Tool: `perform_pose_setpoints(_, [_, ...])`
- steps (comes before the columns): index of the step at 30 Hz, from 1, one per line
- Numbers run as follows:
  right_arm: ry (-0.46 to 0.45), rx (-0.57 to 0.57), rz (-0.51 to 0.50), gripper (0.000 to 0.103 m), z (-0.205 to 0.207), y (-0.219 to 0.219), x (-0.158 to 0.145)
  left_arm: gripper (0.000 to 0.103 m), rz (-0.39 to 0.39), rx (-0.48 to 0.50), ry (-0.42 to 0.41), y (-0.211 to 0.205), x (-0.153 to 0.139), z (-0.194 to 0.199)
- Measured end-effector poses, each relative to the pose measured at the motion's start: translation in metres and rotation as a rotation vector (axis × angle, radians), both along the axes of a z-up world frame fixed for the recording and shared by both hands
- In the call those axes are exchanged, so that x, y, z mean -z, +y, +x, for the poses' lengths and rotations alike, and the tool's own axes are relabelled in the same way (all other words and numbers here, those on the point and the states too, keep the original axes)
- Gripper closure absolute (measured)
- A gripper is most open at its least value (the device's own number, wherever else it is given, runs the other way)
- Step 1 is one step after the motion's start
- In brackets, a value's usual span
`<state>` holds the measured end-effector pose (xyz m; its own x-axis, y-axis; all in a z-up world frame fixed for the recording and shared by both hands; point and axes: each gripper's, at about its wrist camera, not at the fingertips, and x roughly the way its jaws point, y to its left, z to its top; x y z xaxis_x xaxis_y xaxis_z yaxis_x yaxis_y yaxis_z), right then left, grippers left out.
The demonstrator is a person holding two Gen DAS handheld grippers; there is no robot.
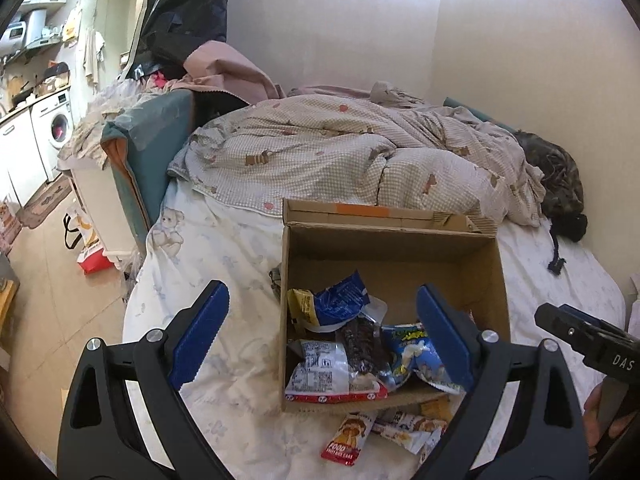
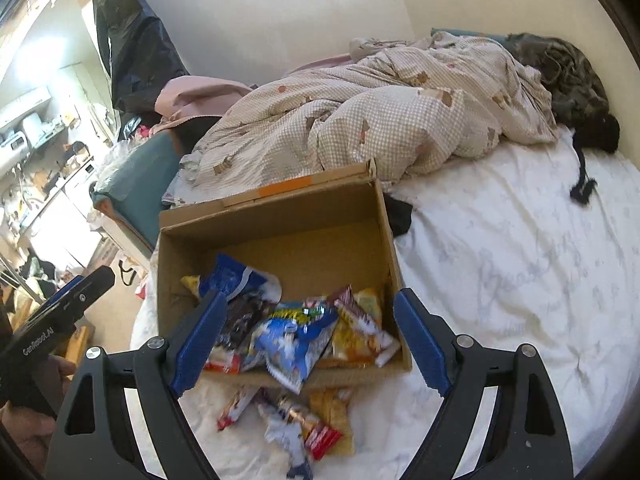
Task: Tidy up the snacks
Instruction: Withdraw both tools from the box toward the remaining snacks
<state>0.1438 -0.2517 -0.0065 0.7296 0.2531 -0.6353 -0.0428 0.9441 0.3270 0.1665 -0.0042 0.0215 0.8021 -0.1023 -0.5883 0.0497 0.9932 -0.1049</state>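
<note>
An open cardboard box point(image 1: 486, 276) stands on the white bed and holds several snack packets point(image 1: 340, 364). It also shows in the right wrist view point(image 2: 276, 220) with packets inside point(image 2: 296, 332). A few loose packets point(image 1: 352, 432) lie on the sheet in front of the box, also in the right wrist view point(image 2: 296, 420). My left gripper point(image 1: 322, 332) is open and empty above the box's near left part. My right gripper point(image 2: 306, 340) is open and empty above the box's near edge. The right gripper's body shows at the left view's right edge point(image 1: 580, 336).
A crumpled checked duvet point(image 1: 352, 148) lies behind the box. Dark clothing point(image 2: 568, 76) sits at the bed's far right. A teal cushion point(image 1: 148, 148) and a pile of clothes are at the bed's left. The floor with bags point(image 1: 90, 256) drops off to the left.
</note>
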Motion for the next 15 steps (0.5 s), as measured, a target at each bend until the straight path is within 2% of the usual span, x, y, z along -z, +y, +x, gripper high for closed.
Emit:
perform_pose_setpoints(1, [0.004, 0.004, 0.011, 0.015, -0.005, -0.002, 0.0, 0.01, -0.003, 0.002, 0.0, 0.001, -0.001, -0.003])
perform_pose_setpoints(3, [0.014, 0.009, 0.034, 0.015, -0.014, -0.004, 0.002, 0.003, -0.02, -0.008, 0.016, 0.006, 0.0, -0.011])
perform_pose_setpoints(6, [0.034, 0.028, 0.052, 0.015, -0.028, -0.011, 0.006, 0.002, -0.033, -0.02, 0.035, 0.011, -0.001, -0.021])
perform_pose_setpoints(11, [0.071, 0.054, 0.087, 0.015, -0.046, -0.019, 0.015, 0.002, 0.008, -0.016, 0.081, 0.009, 0.006, -0.037])
perform_pose_setpoints(15, [0.095, 0.056, 0.086, 0.015, -0.055, -0.021, 0.021, 0.002, -0.008, -0.012, 0.125, 0.011, 0.013, -0.05])
